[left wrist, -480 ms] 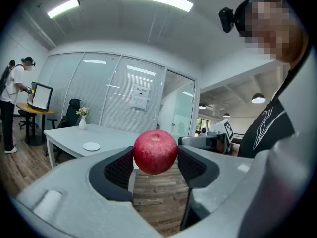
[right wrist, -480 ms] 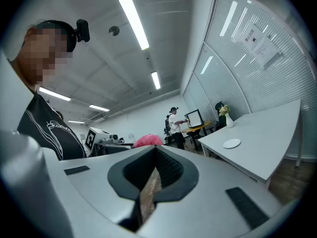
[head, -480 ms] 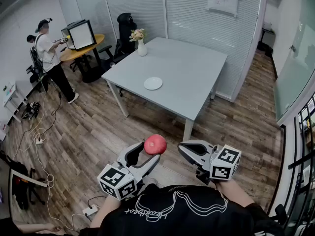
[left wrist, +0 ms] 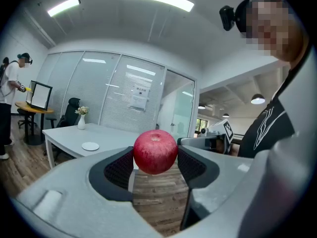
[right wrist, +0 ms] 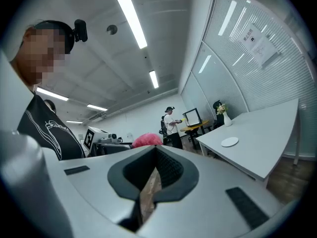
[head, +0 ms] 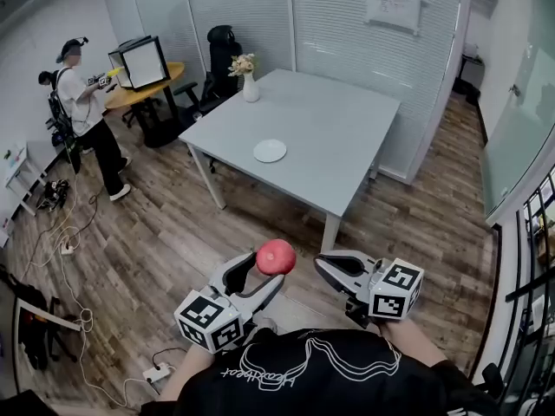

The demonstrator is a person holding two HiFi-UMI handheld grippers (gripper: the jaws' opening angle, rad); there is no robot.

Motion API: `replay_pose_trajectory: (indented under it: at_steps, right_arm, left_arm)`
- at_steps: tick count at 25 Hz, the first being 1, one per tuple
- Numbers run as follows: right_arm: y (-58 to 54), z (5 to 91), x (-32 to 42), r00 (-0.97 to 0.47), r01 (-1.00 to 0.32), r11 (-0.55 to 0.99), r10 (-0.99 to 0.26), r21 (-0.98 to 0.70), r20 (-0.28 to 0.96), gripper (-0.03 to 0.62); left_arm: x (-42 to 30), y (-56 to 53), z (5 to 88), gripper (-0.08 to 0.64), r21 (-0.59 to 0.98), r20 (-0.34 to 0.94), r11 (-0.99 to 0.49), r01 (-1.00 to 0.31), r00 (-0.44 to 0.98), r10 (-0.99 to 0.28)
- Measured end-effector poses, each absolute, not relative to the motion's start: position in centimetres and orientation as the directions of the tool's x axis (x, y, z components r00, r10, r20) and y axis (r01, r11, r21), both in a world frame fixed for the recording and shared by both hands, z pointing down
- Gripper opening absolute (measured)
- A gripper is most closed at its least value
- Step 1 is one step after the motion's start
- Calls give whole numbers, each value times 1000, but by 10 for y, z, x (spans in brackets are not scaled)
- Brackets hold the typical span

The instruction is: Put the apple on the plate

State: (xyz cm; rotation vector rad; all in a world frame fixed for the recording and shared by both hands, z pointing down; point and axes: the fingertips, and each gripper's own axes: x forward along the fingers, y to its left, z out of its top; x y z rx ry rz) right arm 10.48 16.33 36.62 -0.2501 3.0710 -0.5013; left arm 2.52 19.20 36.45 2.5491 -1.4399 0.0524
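Observation:
A red apple sits between the pads of my left gripper, which is shut on it in the air above the wooden floor, well short of the table. A small white plate lies empty on the grey table ahead. To the right of the apple, my right gripper is held level, its jaws together with nothing in them. The apple's top shows just past the right gripper's left finger.
A white vase of flowers stands at the table's far corner. A black office chair is behind it. At the back left are a round wooden desk with a monitor and a standing person. Cables trail over the floor on the left.
The grippers and the apple stay in nearly the same place. The person at the back left has shifted stance.

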Motion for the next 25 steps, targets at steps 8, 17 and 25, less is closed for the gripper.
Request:
replay_pose_trajectory:
  at_steps: [8, 17, 25]
  right_arm:
    - [152, 373, 114, -984, -173, 933, -174, -314, 28, 9]
    - [129, 370, 112, -981, -186, 933, -193, -309, 9, 9]
    - [84, 383, 86, -976, -215, 920, -213, -326, 43, 9]
  left_arm:
    - [35, 178, 369, 285, 167, 129, -509, -845, 530, -838]
    - [36, 156, 366, 285, 147, 127, -530, -835, 548, -827]
    - [8, 110, 377, 285, 166, 133, -537, -827, 559, -819]
